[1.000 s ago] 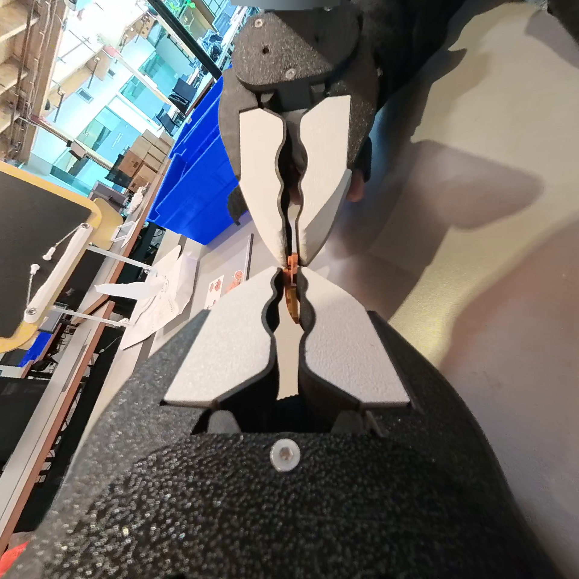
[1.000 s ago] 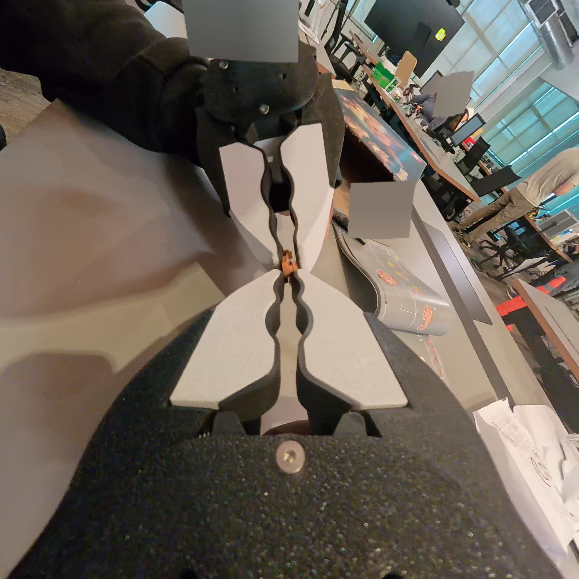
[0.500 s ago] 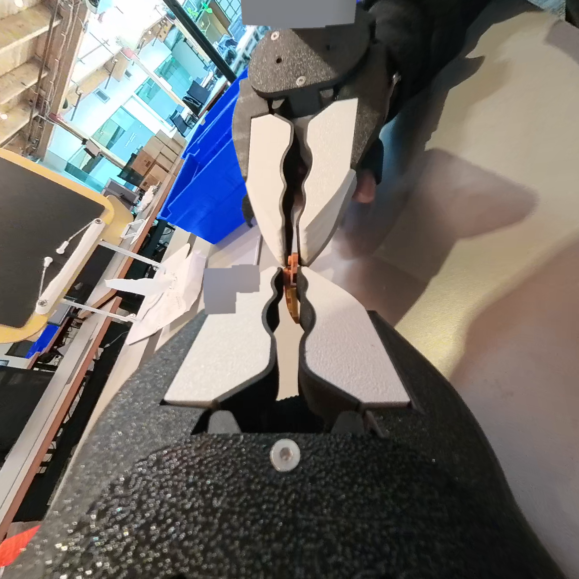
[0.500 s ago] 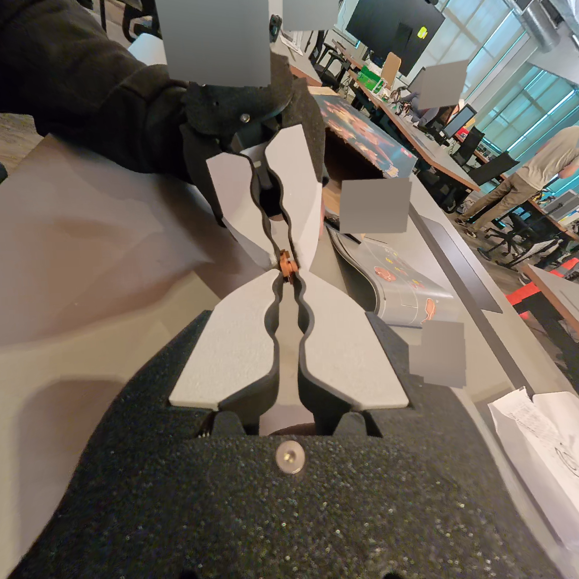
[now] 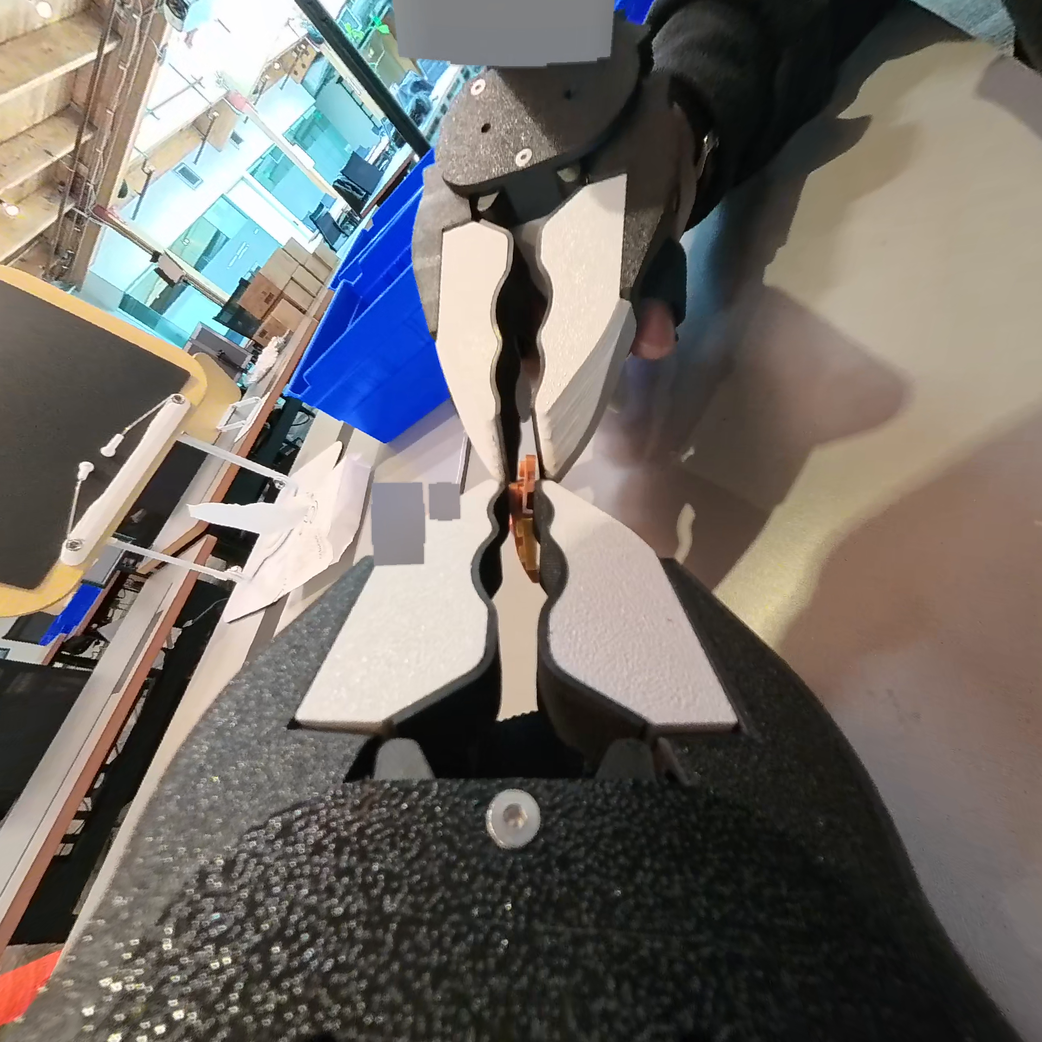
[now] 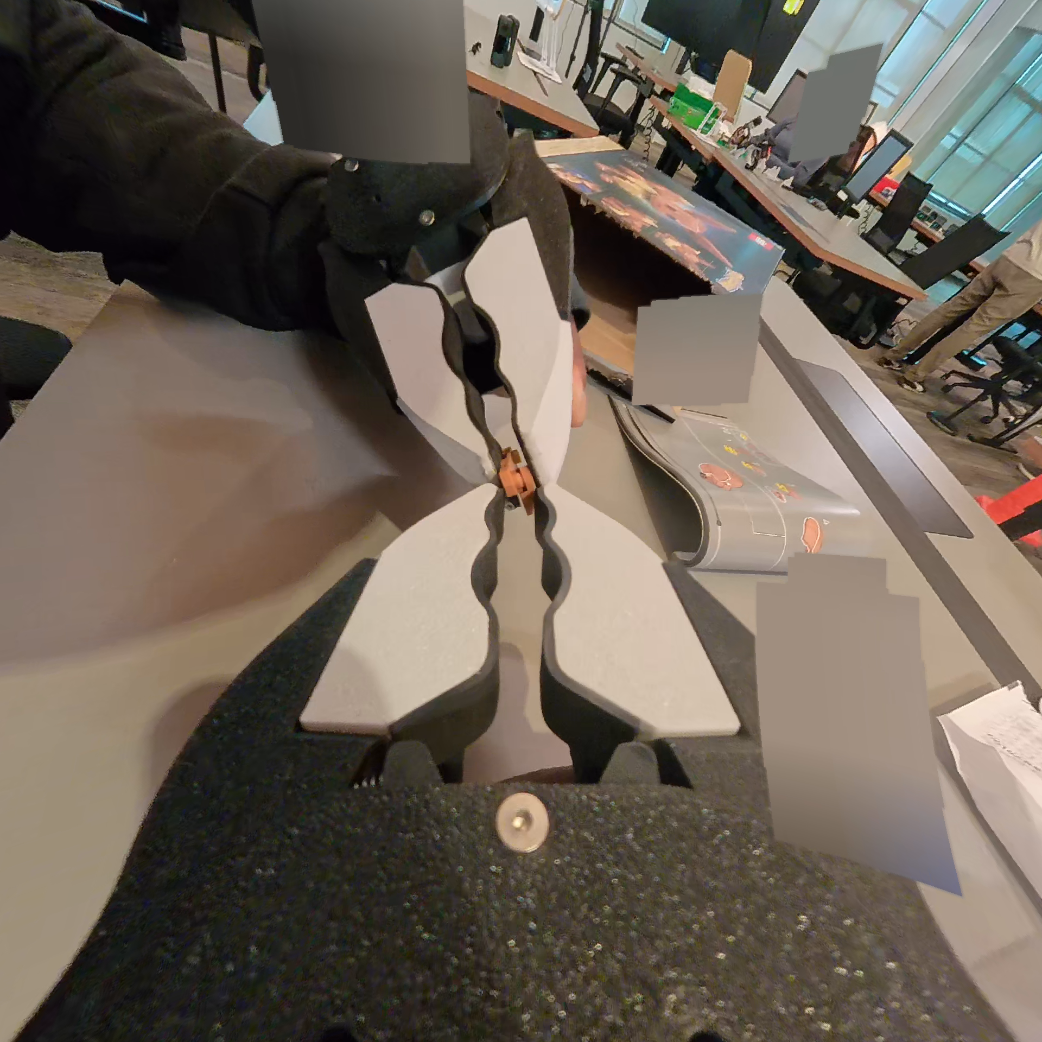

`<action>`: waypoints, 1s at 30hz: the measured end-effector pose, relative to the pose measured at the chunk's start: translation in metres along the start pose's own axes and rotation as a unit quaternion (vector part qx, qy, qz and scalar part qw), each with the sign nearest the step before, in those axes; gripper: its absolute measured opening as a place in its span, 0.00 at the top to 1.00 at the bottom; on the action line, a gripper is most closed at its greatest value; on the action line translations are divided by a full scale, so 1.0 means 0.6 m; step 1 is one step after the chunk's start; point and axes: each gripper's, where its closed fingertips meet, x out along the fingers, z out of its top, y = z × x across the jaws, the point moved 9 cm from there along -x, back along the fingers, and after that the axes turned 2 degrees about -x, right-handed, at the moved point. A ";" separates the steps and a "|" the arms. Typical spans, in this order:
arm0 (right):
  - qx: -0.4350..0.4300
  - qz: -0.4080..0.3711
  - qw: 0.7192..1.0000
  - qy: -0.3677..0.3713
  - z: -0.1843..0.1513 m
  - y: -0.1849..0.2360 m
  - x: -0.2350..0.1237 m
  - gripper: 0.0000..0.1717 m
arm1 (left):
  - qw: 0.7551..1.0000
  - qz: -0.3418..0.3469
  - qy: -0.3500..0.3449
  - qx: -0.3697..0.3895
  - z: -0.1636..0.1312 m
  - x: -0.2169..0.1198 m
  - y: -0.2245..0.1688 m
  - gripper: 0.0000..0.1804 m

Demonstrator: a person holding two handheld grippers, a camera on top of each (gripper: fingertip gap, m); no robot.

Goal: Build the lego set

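1. The left gripper point(image 5: 520, 496) has its fingers clamped on a small orange plastic piece point(image 5: 521, 524), held above the grey surface point(image 5: 846, 733).
2. The right gripper point(image 6: 516, 496), tip to tip with the left one, has its fingers closed on the same piece's other end.
3. A curled booklet point(image 6: 761, 507) lies to its right.

This is an open-plan office or lab workspace with tall glazed walls. Long grey counters point(image 6: 879, 428) with wood-coloured edges stand in rows, flanked by black office chairs point(image 6: 953, 259) and carrying monitors point(image 6: 879, 163). A large dark screen point(image 6: 727, 22) hangs at the far end. A person point(image 6: 970, 304) stands in the aisle among the chairs. On the other side, blue plastic bins point(image 5: 366, 349) are stacked on a counter, cardboard boxes point(image 5: 276, 293) are piled beyond them, and loose white papers point(image 5: 293, 535) lie at the counter's edge.
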 end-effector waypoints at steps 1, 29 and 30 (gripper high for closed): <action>0.001 0.003 1.000 0.003 -0.001 0.000 0.000 0.95 | 1.000 -0.001 0.003 0.002 0.000 0.001 -0.001 0.96; -0.031 -0.034 0.997 0.056 -0.006 0.009 0.011 0.96 | 0.998 0.001 0.062 0.031 -0.005 0.012 -0.006 0.96; -0.046 -0.037 0.997 0.052 -0.008 0.011 0.012 0.97 | 0.998 0.001 0.061 0.023 -0.007 0.013 -0.005 0.96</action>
